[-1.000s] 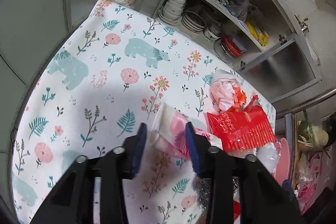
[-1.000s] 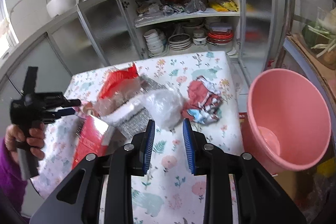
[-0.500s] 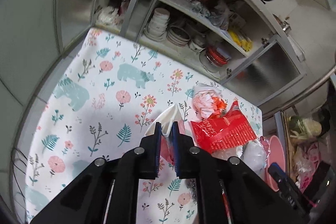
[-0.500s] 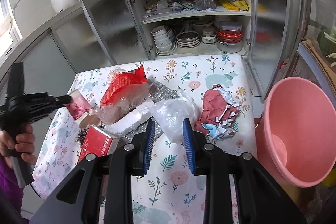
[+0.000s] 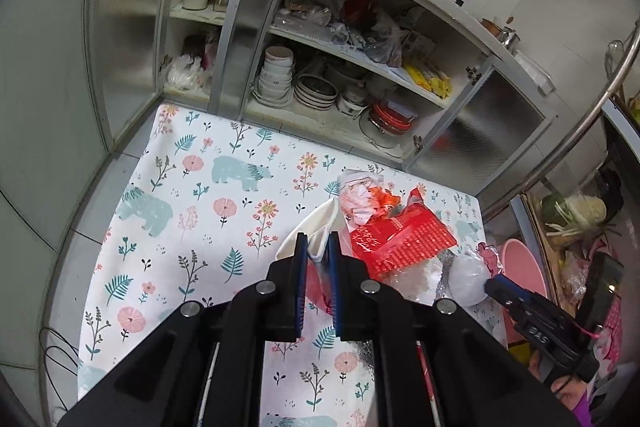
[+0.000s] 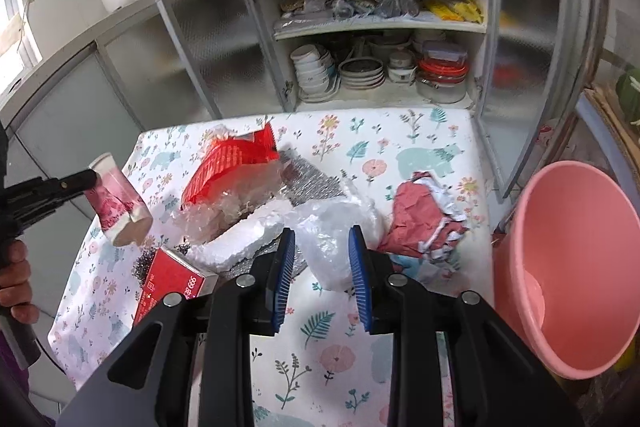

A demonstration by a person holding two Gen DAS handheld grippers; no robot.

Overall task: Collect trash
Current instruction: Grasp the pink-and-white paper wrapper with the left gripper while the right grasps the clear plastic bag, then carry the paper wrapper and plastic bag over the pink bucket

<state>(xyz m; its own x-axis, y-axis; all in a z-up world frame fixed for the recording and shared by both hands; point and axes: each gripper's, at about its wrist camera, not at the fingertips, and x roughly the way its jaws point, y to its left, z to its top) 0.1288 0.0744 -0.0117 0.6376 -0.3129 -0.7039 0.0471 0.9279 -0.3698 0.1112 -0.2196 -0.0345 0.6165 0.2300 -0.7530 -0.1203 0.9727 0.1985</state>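
My left gripper is shut on a squashed pink and white paper cup, held up above the table; the cup also shows in the right wrist view. My right gripper is open, its jaws on either side of a crumpled white plastic bag. A red snack bag, a white foam block, a small red box and crumpled red paper lie on the floral tablecloth.
A pink bucket stands off the table's right edge. An open cupboard with stacked bowls and plates is behind the table. Silver foil lies among the trash.
My left gripper closed on the paper cup and lifted it off the table. My right gripper moved forward to the white plastic bag and opened wider around it.
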